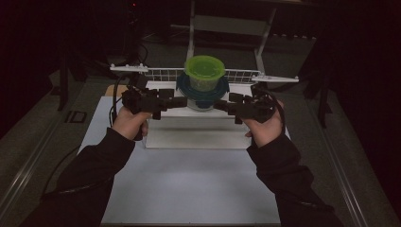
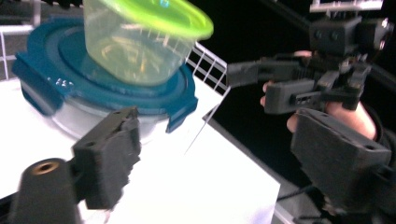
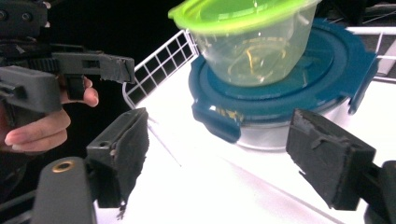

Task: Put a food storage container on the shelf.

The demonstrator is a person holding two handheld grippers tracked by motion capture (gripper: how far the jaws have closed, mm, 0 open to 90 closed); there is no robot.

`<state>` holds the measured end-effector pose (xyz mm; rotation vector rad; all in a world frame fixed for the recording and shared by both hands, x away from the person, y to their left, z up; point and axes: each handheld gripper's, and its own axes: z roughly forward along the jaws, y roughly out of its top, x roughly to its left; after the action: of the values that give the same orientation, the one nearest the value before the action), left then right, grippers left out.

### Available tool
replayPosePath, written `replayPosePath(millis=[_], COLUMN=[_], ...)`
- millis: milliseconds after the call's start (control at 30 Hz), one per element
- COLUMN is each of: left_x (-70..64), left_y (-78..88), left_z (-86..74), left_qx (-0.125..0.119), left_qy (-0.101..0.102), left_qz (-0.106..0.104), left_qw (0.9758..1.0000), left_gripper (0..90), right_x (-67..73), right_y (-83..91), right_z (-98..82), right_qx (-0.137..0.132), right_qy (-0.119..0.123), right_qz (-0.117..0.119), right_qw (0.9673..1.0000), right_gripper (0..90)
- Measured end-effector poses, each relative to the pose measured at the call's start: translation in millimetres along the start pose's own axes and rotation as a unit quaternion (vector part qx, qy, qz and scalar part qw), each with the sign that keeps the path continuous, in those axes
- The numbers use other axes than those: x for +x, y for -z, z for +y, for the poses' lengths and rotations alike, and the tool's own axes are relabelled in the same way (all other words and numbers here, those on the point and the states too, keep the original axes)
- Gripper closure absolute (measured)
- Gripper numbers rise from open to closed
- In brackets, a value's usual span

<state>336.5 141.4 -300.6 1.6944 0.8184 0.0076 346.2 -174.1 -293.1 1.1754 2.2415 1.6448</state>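
Left gripper point(image 1: 182, 101) jaws spread wide, nothing between the pads, tips just left of the blue-lidded container point(image 1: 202, 92). Right gripper point(image 1: 221, 105) likewise wide and empty, tips just right of it. Container sits on the white tray point(image 1: 194, 137), close to the wire rack point(image 1: 161, 74) at the back. Green-lidded tub point(image 1: 204, 71) stands on the blue lid, slightly tilted. Tray rests on the white table point(image 1: 189, 189).
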Motion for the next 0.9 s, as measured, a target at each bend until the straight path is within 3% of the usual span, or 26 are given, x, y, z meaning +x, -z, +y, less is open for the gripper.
replayPosePath(millis=[133,500,733,900], left_x=[-0.2,-10.0,-15.7,-17.5], left_y=[-2.3,-9.7,-15.5,-22.2], left_z=[-11.9,-46.2,-72.2,-90.7], left_qx=[0.004,-0.002,0.014,0.032], left_qy=[-0.018,-0.061,-0.08,-0.088], left_qz=[0.006,0.007,0.008,0.008], left_qw=[0.9998,0.9981,0.9967,0.9955], left_gripper=[0.9,0.9,0.9,1.0], right_x=[-4.2,-15.7,-23.9,-27.1], right_y=[-2.1,-5.4,-9.1,-11.3], right_z=[-12.3,-53.6,-81.9,-100.9], right_qx=[-0.005,-0.003,0.015,0.029], right_qy=[0.013,0.017,0.016,0.019], right_qz=[0.004,0.01,0.026,0.02], right_qw=[0.9999,0.9998,0.9994,0.9992], right_gripper=[16.5,16.5,15.6,15.1])
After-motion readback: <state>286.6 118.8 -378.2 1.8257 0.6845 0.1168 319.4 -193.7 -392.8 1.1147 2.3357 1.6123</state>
